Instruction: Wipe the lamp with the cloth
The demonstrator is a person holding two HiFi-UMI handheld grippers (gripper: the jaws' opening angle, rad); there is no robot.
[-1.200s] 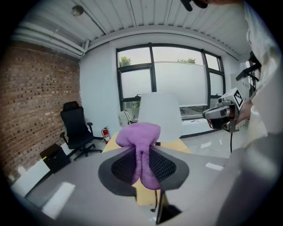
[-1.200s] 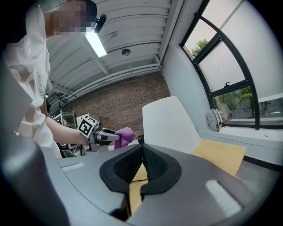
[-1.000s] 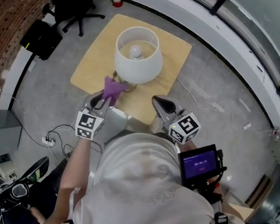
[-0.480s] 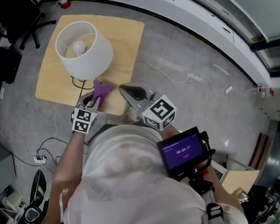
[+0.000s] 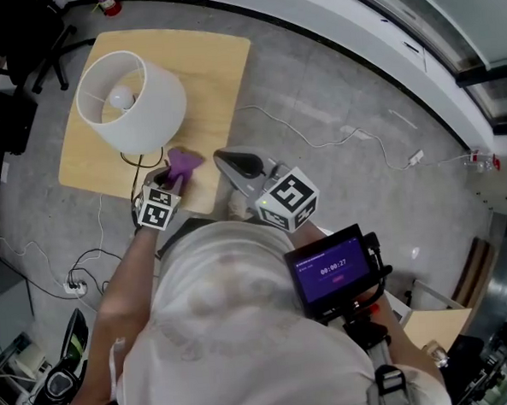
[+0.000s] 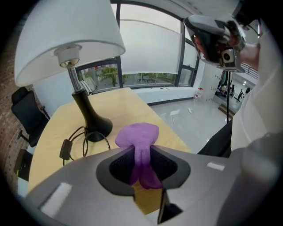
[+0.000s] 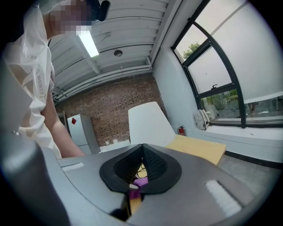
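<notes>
The light wooden table (image 5: pixel 220 71) is the biggest thing in my feed, set square on the grey floor. The lamp (image 5: pixel 131 89) stands upright on it near the corner closest to me. Its long axis is vertical and the open top of the white shade faces straight up at the head camera. Inside the shade I can see the round bulb (image 5: pixel 120 98). In the left gripper view the lamp's slim black stem rises from a round black foot (image 6: pixel 90 126) that sits flat on the tabletop. The black cord with its inline switch (image 6: pixel 66 150) loops on the wood just beside the foot.

My right gripper (image 5: pixel 225 159) hangs over the table's near edge, apart from the lamp. Its jaws are brought together at the tips with nothing between them.

My left gripper (image 5: pixel 173 175) is tilted down at the table, close below the shade and near the lamp's foot. Its jaws have just been opening a little. The purple cloth (image 6: pixel 139 141) sits pinched between the pads, which stand only as far apart as the fabric is thick. The cloth's long axis runs along the jaws. Its bunched end bulges out past the tips toward the lamp's foot, apart from it, and a loose tail hangs down behind.
</notes>
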